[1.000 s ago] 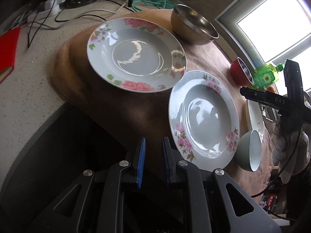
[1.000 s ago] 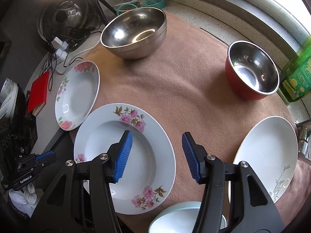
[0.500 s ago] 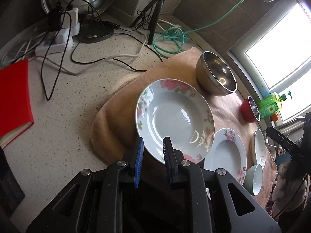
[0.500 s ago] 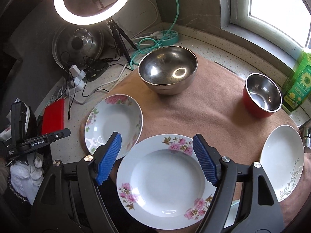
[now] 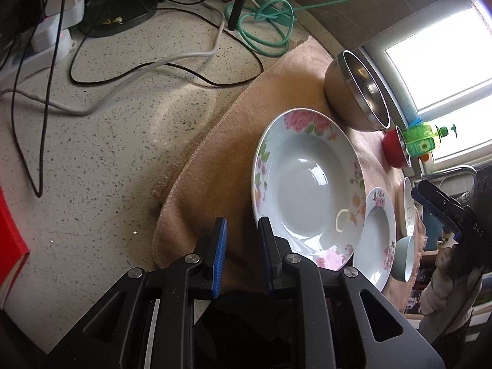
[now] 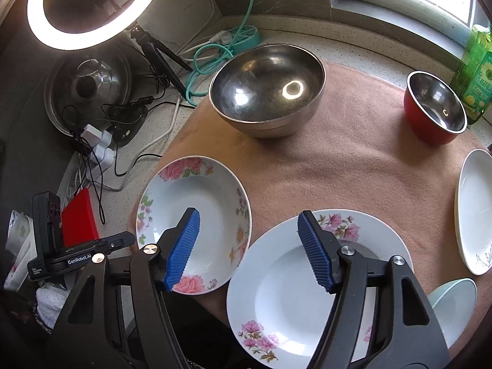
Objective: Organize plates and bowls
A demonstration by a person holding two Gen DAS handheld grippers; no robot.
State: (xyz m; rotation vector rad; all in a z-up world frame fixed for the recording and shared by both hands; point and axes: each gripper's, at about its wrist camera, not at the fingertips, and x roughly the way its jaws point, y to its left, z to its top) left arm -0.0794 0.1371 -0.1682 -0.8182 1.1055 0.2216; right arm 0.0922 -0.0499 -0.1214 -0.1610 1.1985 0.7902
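Two floral plates lie side by side on a tan cloth (image 6: 353,169): one on the left (image 6: 215,190) (image 5: 307,184), one nearer me (image 6: 292,292) (image 5: 378,236). A white plate (image 6: 473,209), a pale green bowl (image 6: 455,301), a big steel bowl (image 6: 267,92) and a red bowl (image 6: 436,113) share the cloth. My right gripper (image 6: 248,218) hovers over the gap between the floral plates. Its jaws are closing with nothing between them. My left gripper (image 5: 243,227) hangs over the cloth's edge, just left of the left floral plate, jaws slightly apart and empty.
Cables (image 5: 153,67), a power strip (image 6: 98,144), a ring light on a tripod (image 6: 92,6) and a pot lid (image 6: 89,89) crowd the speckled counter left of the cloth. A red book (image 5: 9,240) lies at the left. A green bottle (image 6: 476,70) stands by the window.
The left gripper swung left from above the plates to the cloth's left edge. The right gripper pulled back and leftward; its jaws widened, then narrowed again.
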